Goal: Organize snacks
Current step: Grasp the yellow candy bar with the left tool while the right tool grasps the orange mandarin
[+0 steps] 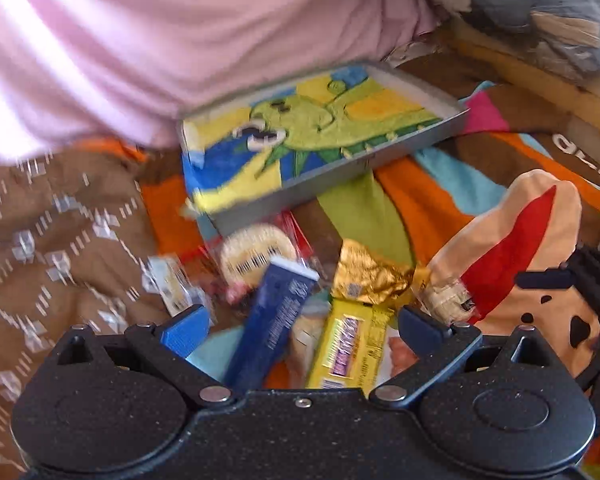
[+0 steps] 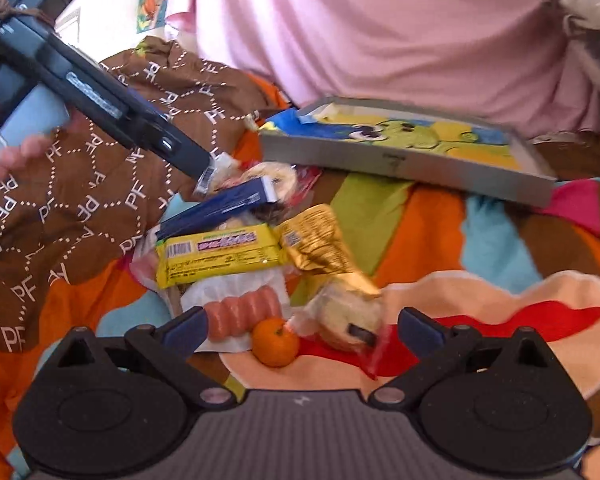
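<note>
Hovering: both grippers over the snack pile.
Left gripper [image 1: 302, 322]: fingers wide, blue bar [image 1: 270, 324] between.
Right gripper [image 2: 300, 326]: fingers wide, orange [image 2: 275, 342] between.
Tray [image 2: 400, 160]: beyond fingers.

I see a bright cartoon blanket [image 2: 432, 220] spread under everything, with patches of orange, green, light blue and pink. A peach shape with a red stripe [image 1: 512, 252] is printed on it, and a spotted orange area sits beside that. A pink shirt [image 1: 148, 36] fills the upper part of both views. Brown trousers [image 2: 80, 200] dotted with white "PF" letters lie at the left, resting on the blanket. At top right in the left view, a wooden frame [image 1: 540, 76] runs behind the blanket, with blurred grey fabric [image 1: 540, 4] above it.
</note>
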The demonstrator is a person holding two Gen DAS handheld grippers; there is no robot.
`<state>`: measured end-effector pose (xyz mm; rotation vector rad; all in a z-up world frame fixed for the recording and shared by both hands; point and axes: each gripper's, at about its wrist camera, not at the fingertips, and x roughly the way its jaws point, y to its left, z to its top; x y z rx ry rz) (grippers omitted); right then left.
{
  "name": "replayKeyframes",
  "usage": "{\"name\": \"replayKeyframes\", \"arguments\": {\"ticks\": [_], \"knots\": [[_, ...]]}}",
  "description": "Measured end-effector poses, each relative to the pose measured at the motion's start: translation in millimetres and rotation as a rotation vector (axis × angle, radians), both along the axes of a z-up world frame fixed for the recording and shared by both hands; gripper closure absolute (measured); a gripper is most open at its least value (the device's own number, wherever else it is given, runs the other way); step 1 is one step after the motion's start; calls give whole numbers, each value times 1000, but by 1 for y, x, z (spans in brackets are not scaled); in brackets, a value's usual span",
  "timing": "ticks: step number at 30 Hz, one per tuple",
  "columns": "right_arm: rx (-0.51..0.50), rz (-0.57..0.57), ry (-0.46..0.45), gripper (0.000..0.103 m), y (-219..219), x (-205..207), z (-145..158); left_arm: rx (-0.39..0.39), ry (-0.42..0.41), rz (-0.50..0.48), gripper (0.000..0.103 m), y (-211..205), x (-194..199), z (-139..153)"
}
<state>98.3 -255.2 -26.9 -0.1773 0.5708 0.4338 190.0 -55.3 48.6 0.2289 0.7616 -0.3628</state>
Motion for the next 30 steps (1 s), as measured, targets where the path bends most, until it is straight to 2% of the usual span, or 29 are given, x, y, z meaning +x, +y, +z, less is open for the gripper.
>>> {"name": "replayKeyframes", "arguments": {"ticks": [2,5,10,13,14,15,19,21,22,24,30], "knots": [[16,-4,10,2,0,4,-8,-17,11,12,3,-1,2,-18],[24,-23,75,13,-1,15,-17,0,-4,4,3,-6,2,-39],[3,-4,140,25,5,27,-22,110,-52,-55,5,-16,0,-55],[-7,-15,161,29,9,31,-26,146,-13,-76,10,-19,6,-66],[-6,-9,177,39,10,33,-27,140,8,-75,11,-18,9,-69],[1,2,201,53,11,35,-29,132,26,-77,12,-18,11,-71],[-2,-3,201,52,13,33,-32,157,26,-124,18,-28,8,-75],[17,0,202,52,13,34,-32,166,43,-133,31,-36,8,-77],[23,4,209,53,13,36,-33,170,56,-129,33,-39,9,-77],[26,6,208,65,12,35,-35,179,72,-106,35,-44,11,-77],[34,-14,168,66,8,22,-29,116,100,3,50,-39,10,-71]]}}
